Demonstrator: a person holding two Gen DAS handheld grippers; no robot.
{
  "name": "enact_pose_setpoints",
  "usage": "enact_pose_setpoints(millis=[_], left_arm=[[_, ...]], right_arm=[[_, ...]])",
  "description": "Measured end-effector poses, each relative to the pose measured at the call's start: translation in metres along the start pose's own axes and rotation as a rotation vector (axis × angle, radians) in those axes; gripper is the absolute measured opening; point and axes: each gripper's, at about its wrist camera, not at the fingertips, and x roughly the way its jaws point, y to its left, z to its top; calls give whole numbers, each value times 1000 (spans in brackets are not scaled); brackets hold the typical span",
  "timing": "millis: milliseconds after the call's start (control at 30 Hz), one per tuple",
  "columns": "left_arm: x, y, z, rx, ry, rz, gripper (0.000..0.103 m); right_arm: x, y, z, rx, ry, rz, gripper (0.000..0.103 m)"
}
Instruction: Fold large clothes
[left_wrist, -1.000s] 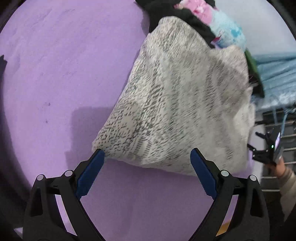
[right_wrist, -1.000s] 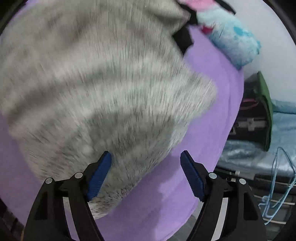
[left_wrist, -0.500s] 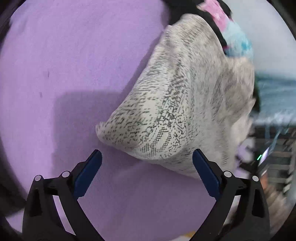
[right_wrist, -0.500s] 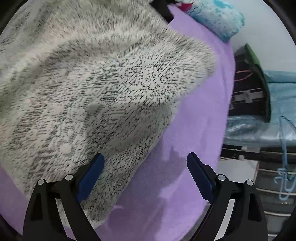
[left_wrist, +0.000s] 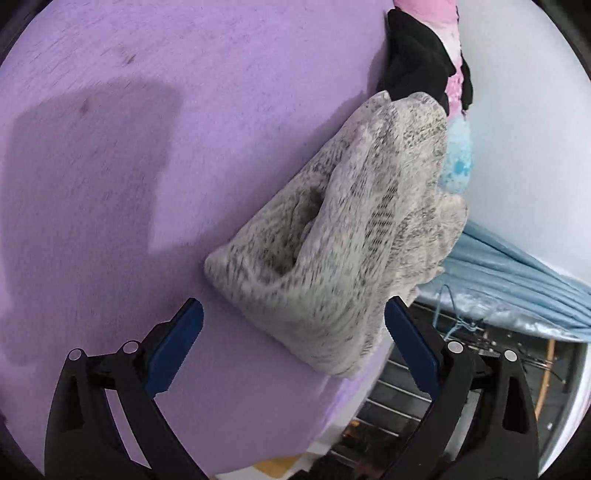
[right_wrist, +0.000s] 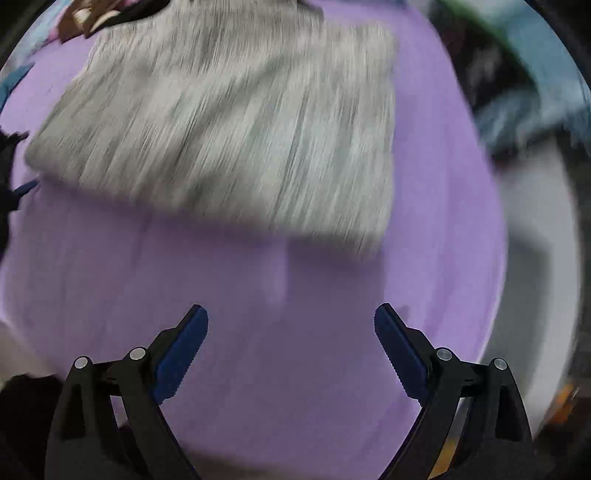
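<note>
A grey-and-white knitted sweater (left_wrist: 351, 221) lies bunched and folded on the purple surface (left_wrist: 129, 166), close to its right edge. My left gripper (left_wrist: 293, 314) is open, and the sweater's near corner sits between its blue fingers without the pads pressing it. In the right wrist view the sweater (right_wrist: 229, 122) is blurred and lies flat ahead. My right gripper (right_wrist: 291, 314) hangs open over bare purple surface (right_wrist: 295, 387), with nothing between its fingers.
A black garment (left_wrist: 417, 62) and a pink-and-blue soft item (left_wrist: 456, 155) lie beyond the sweater. Past the surface's right edge are light blue fabric (left_wrist: 517, 277) and a wire rack (left_wrist: 399, 402) lower down.
The right gripper has drawn back off the sweater onto bare purple surface, its jaws wider. The left gripper has rolled and sunk toward the sweater's corner; the sweater now lies bunched.
</note>
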Motion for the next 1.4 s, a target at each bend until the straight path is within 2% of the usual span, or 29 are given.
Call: enact_pose_setpoints(millis=[133,200,267,433,600,667,800,867,1133,1233,1400], left_arm=[[15,-1,13,-17,57,-53,95],[23,2,16,-28,93,-73,95],[31,4,19,-30,130,-67,95],[37,-2,24,-18,108,-73,96],[41,-4,19,12,82,-54,96],[41,-5,18,13,70,-48,96],[51,-18,12,19,42,4,94],[56,-23,12,6,25,6,92],[62,-28,8,-21,-30,63,62],[56,-43,0,24,-68,104,50],[53,-72,-18,69,-152,155,41]], right_arm=[[-25,13,-67,158,33,8,90],[-39,21,-87,200,21,6,90],[-52,33,-101,224,2,0,90],[-57,49,-105,235,-30,34,90],[-55,59,-62,218,-92,128,90],[-51,58,-44,219,-105,161,94],[-45,57,-7,192,-104,185,94],[-44,57,11,161,-107,192,94],[-44,61,62,43,-124,193,94],[-38,63,73,26,-123,203,94],[-32,71,89,16,-104,238,94]])
